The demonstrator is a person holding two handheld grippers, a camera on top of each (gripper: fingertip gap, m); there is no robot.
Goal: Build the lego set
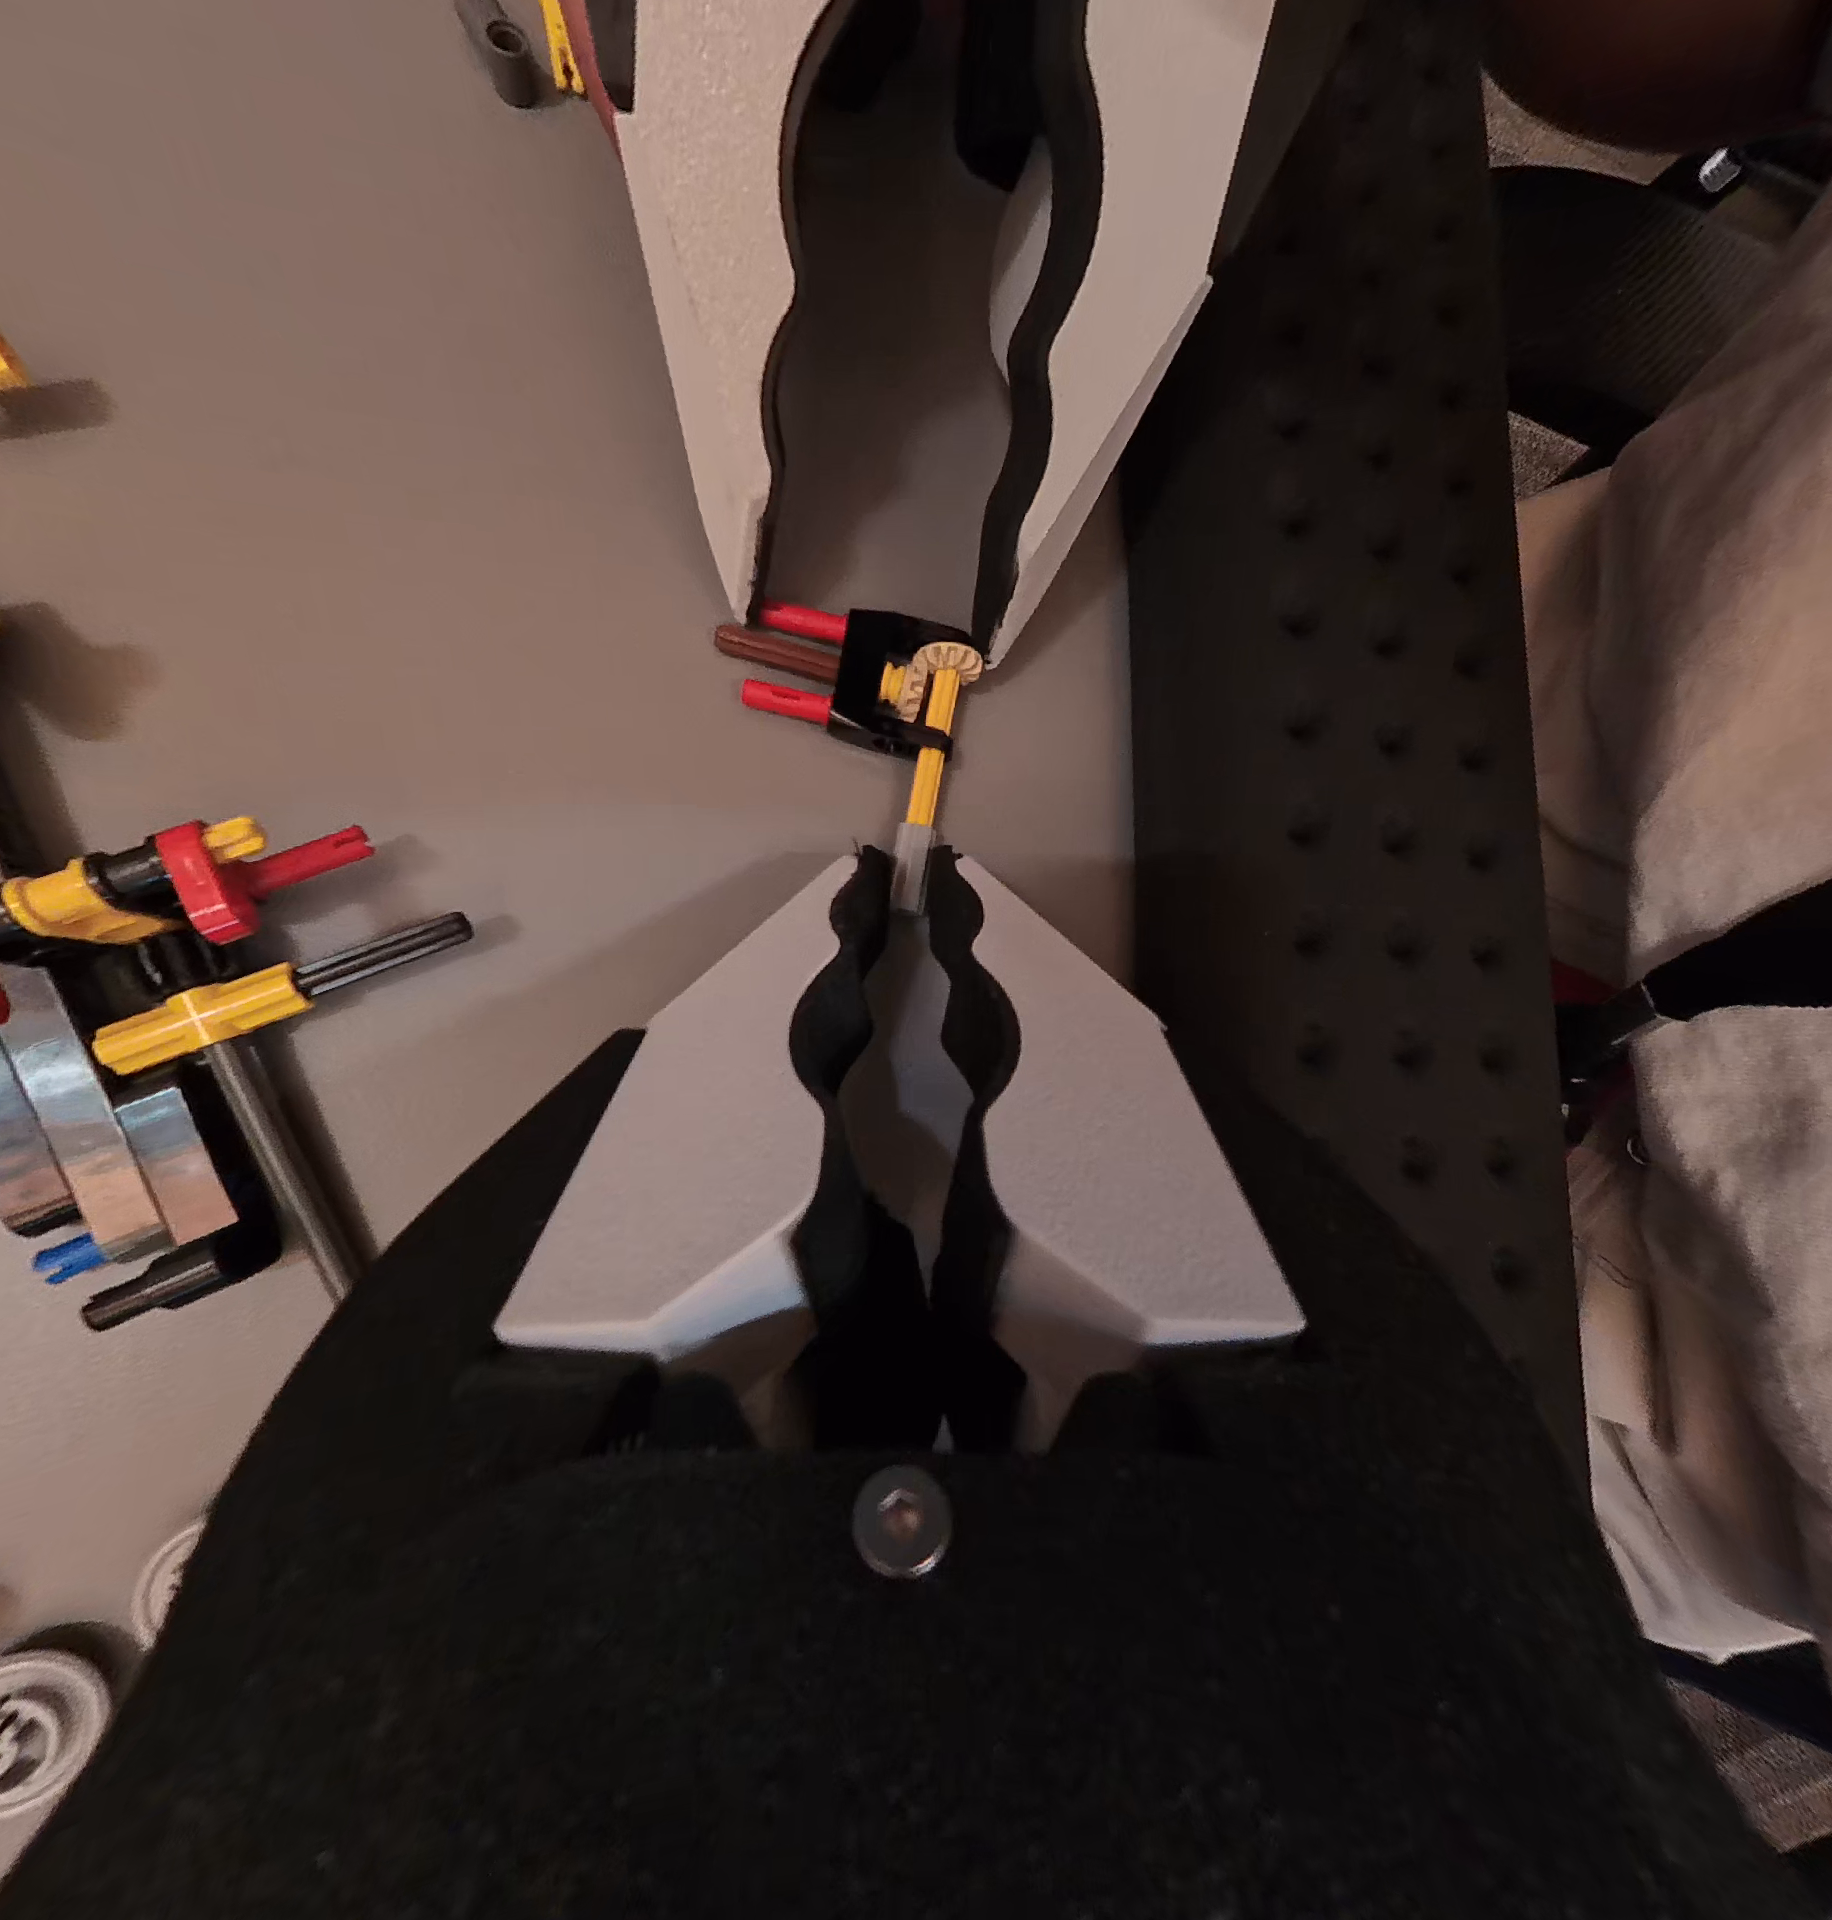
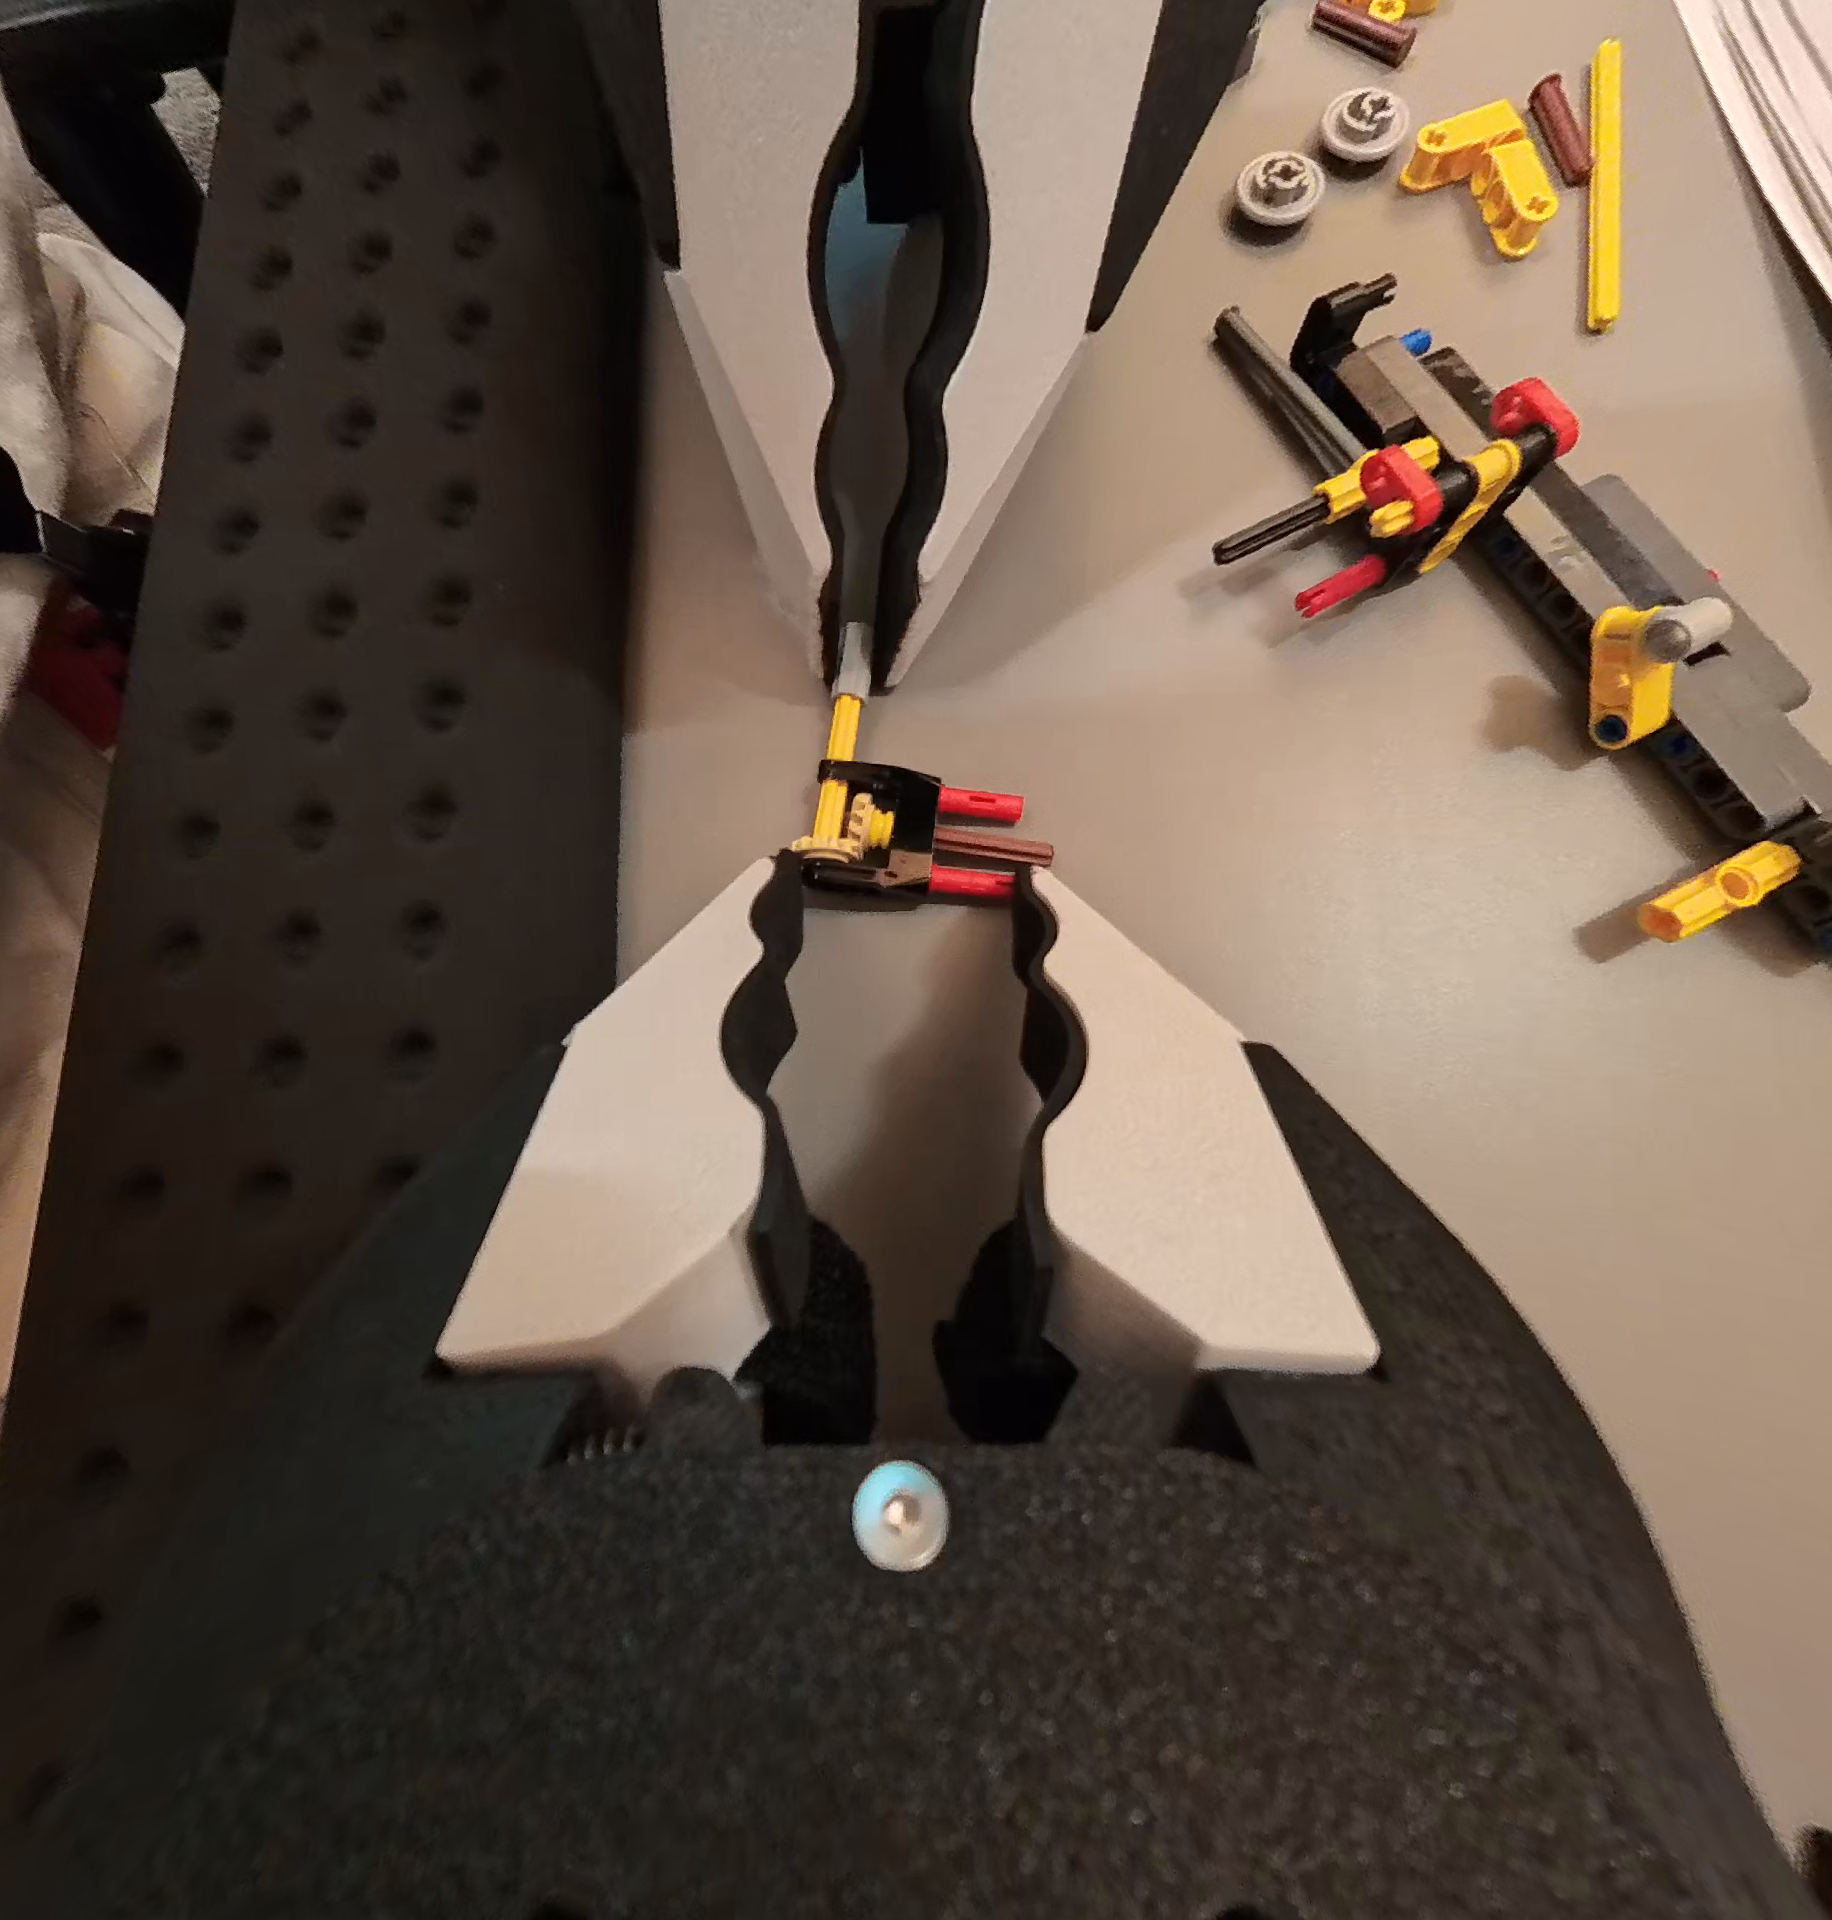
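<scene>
1. Nearest the lens in the left wrist view, the left gripper (image 1: 907, 873) has its black wavy pads pinched together on a small grey sleeve (image 1: 914, 871) fitted over the end of a thin yellow axle (image 1: 933, 769).
2. Across from it, the right gripper (image 2: 904, 883) is clamped around a small black gear block (image 2: 881, 826); its pads sit wider apart because the block fills the gap between them.
3. Reading that block left to right in the right wrist view: the yellow axle enters at its left side, tan bevel gears (image 2: 847, 831) sit in its open middle, and two red pins (image 2: 979, 802) with a brown axle (image 2: 995, 850) between them stick out to the right.
4. Judged by its build, this little assembly is light and stiff but fragile at the joints; the thin axle could flex or pop free if twisted. Best hold is on the block's flat sides, as the right claw has it, never on the gears.
5. Held between both claws, the assembly sits just above the grey table (image 2: 1203, 1039), the two tips facing each other closely.
6. Farther right on the table lies a long black-and-grey subassembly (image 2: 1577, 582) and loose yellow connectors (image 2: 1483, 171).
</scene>
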